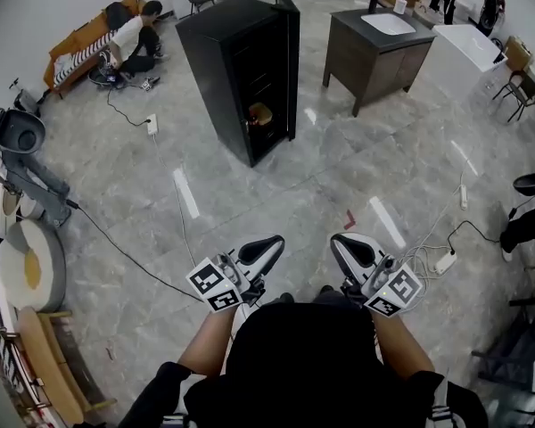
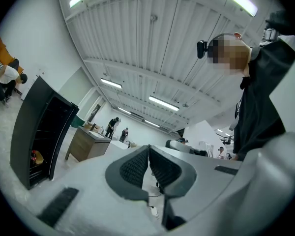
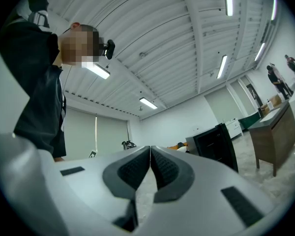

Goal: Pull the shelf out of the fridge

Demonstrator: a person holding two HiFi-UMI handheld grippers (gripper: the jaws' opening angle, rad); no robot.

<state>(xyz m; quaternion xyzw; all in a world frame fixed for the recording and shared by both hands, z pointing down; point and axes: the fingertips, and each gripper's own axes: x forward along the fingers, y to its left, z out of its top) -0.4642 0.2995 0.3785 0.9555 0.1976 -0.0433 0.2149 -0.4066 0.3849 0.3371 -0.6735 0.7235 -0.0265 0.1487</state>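
Note:
The black fridge (image 1: 241, 69) stands a few steps ahead on the grey tiled floor, its door swung open; dark shelves and a small orange-yellow item (image 1: 260, 114) show inside. It also shows as the fridge (image 2: 37, 132) at the left of the left gripper view and the fridge (image 3: 216, 149) right of centre in the right gripper view. My left gripper (image 1: 275, 242) and right gripper (image 1: 339, 241) are held close to my body, well short of the fridge. Both are shut with nothing between the jaws.
A dark wooden sink cabinet (image 1: 374, 47) stands right of the fridge, a white bathtub (image 1: 468, 56) beyond it. Cables and power strips (image 1: 446, 261) lie on the floor. A person (image 1: 129, 43) sits by an orange sofa at the far left. Round equipment (image 1: 22, 266) stands at left.

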